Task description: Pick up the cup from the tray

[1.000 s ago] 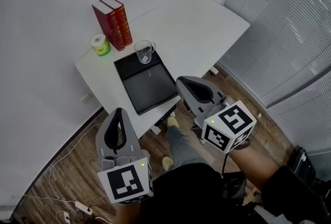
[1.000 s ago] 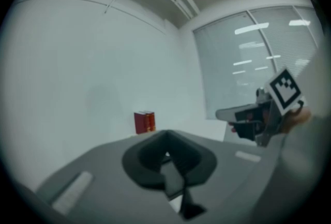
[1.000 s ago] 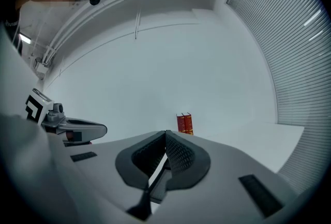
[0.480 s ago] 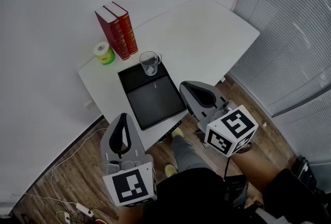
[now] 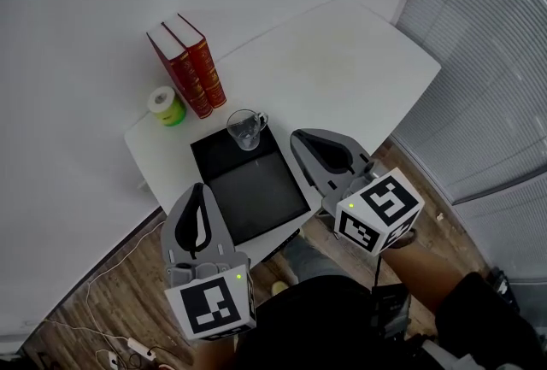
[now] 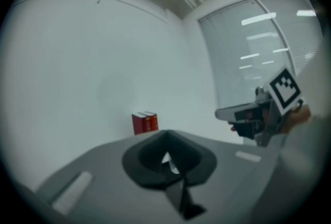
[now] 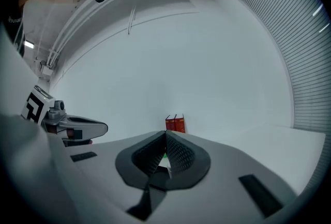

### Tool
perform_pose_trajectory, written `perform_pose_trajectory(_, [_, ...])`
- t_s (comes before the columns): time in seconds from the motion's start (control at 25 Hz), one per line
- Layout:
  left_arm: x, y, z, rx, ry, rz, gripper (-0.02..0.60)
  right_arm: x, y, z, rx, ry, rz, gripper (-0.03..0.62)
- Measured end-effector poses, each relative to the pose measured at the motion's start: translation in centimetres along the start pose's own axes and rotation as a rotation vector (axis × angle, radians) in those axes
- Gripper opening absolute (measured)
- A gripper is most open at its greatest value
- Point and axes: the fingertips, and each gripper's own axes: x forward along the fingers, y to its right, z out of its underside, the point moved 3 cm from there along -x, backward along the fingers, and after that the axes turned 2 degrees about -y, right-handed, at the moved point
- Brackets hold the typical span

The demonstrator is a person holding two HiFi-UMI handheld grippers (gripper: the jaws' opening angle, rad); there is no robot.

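Black tray [image 5: 256, 197] in head view only; red books [image 5: 188, 65] everywhere.

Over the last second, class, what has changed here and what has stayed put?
Both closed grippers advanced toward the table: the right gripper is now alongside the tray, nearer the cup; the left gripper reaches the table's near edge. Nothing gripped or released. Cup, tray and books stayed put.

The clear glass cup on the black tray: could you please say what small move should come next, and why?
Probably open the right gripper: its jaws are shut, short of the clear glass cup standing untouched at the far end of the black tray.
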Motion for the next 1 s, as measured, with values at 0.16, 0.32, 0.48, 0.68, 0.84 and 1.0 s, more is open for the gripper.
perform_pose_trajectory(0.16, [1.8, 0.1, -0.5, 0.001, -0.010, -0.011, 0.002, 1.4, 1.7, -0.5, 0.009, -0.003, -0.014, 0.014])
perform_pose_trajectory(0.32, [3.4, 0.3, -0.7, 0.004, -0.022, -0.021, 0.002, 2.6, 2.9, -0.5, 0.015, -0.010, -0.037, 0.014])
perform_pose_trajectory(0.48, [4.5, 0.3, -1.0, 0.011, -0.031, -0.036, 0.002, 3.6, 3.8, -0.7, 0.011, -0.016, -0.072, 0.014])
perform_pose_trajectory(0.68, [5.5, 0.4, -1.7, 0.018, -0.029, -0.060, 0.002, 4.4, 5.0, -1.2, -0.004, -0.017, -0.107, 0.014])
perform_pose_trajectory(0.84, [6.4, 0.4, -2.2, 0.023, -0.028, -0.079, 0.002, 5.0, 5.8, -1.3, -0.029, -0.038, -0.159, 0.014])
perform_pose_trajectory(1.0, [7.3, 0.6, -2.3, 0.025, -0.031, -0.098, 0.002, 5.7, 6.5, -0.9, -0.043, -0.070, -0.225, 0.014])
